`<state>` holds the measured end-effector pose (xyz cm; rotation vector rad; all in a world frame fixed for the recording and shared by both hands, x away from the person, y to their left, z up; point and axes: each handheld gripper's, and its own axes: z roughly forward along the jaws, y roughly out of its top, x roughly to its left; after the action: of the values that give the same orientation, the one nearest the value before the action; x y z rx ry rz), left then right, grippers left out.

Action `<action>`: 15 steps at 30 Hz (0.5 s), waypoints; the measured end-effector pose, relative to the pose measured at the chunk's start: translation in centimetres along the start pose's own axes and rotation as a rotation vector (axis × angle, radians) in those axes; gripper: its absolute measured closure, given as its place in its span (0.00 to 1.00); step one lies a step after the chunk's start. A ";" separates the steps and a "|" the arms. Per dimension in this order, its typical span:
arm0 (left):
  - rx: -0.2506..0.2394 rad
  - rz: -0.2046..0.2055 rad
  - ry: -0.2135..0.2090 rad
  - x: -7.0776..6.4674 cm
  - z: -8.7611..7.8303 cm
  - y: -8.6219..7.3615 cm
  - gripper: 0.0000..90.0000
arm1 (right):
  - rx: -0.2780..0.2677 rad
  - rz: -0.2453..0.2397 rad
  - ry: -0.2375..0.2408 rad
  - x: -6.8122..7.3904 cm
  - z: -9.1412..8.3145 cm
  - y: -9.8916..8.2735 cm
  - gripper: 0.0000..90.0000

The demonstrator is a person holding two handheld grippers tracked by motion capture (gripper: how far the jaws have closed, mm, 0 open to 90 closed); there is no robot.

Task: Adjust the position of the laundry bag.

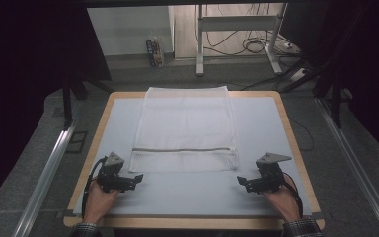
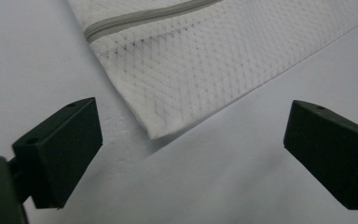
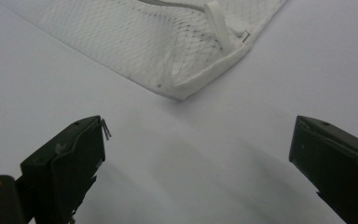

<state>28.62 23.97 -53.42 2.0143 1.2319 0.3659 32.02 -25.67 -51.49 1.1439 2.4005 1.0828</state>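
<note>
White mesh bag point(image 1: 185, 128) lies flat at centre of the high view, on a pale grey mat point(image 1: 256, 192) over a wood-edged table point(image 1: 102, 123). Long axis runs away from the person; near short edge sits across the lower middle of the frame, with a grey zipper point(image 1: 182, 149) parallel to it just above.

Left gripper point(image 1: 134, 178), lower left of the high view: jaws spread wide, holding nothing, resting low over the mat. It points inward, toward the bag's near-left corner. In the left gripper view that corner point(image 2: 151, 133) sits centred between the two black jaws and just ahead of them, not touching. Weave there is fine, diamond-patterned, semi-sheer; hem is a clean folded edge.

Right gripper point(image 1: 242, 181), lower right of the high view: jaws also spread wide, empty. It mirrors the left, pointing inward. In the right gripper view the near-right corner point(image 3: 182, 91) lies ahead of the jaws, near centre, with a clear strip of mat between. Mesh here looks coarser and more open; a white fabric loop point(image 3: 216, 23) lies on it near the zipper end.

Judgement: both grippers are about equally near their corners, the left perhaps slightly closer. The coming move likely turns on each corner lying straight ahead along the jaw line, so a short forward advance would bring each corner between the jaws. Thin, limp fabric lying flat on the mat may be hard to pick up cleanly.
</note>
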 end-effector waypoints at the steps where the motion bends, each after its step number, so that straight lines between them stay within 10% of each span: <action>1: 0.000 0.000 0.000 0.0 0.0 0.0 0.03 | 0.000 0.000 0.000 0.0 0.0 0.0 0.03; 15: -0.026 -0.011 0.046 0.6 0.4 0.7 0.12 | 0.036 0.015 -0.034 0.2 0.7 1.4 0.13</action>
<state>29.64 24.09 -53.26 1.9861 1.2595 0.4234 32.99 -24.57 -50.91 1.1844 2.3985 1.0209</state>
